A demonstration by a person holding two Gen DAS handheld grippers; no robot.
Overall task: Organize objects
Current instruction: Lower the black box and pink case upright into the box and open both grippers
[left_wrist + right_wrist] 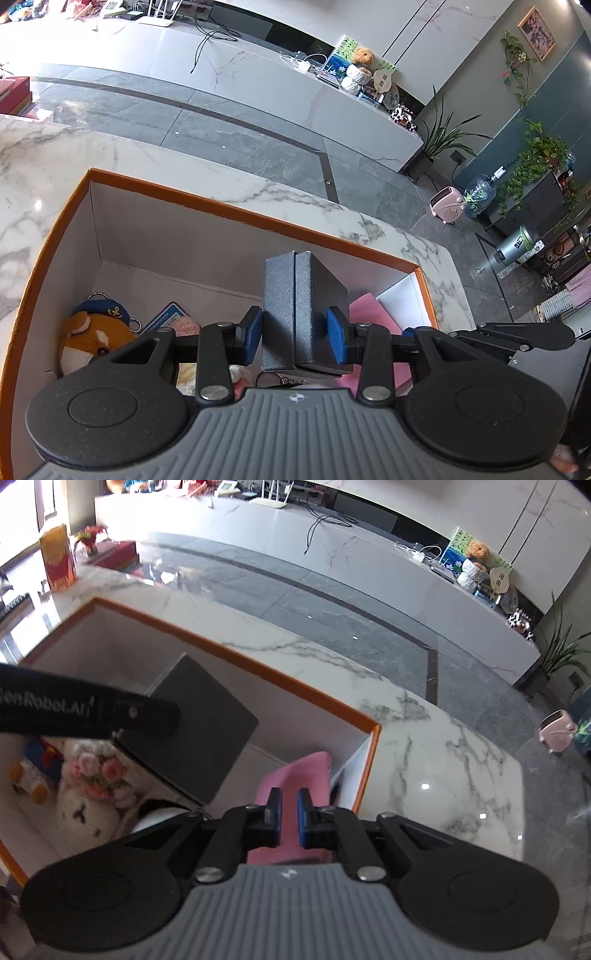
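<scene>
Putting the grey case in the orange box

Left gripper [294,334] jaws pinching 1 grey case [303,314], held upright over orange box [236,216] on worktop [44,155]. Right gripper [289,821] jaws nearly shut over pink thing [299,775]; can't tell if pinched. Best: lower slow into free spot, keep case upright, then let go. Inside: 1 fox toy [90,339], 1 white plush w/ flowers [92,797].

Home living room: long marble TV console [236,74], potted plants [443,136], framed picture [536,34] at upper right.
</scene>
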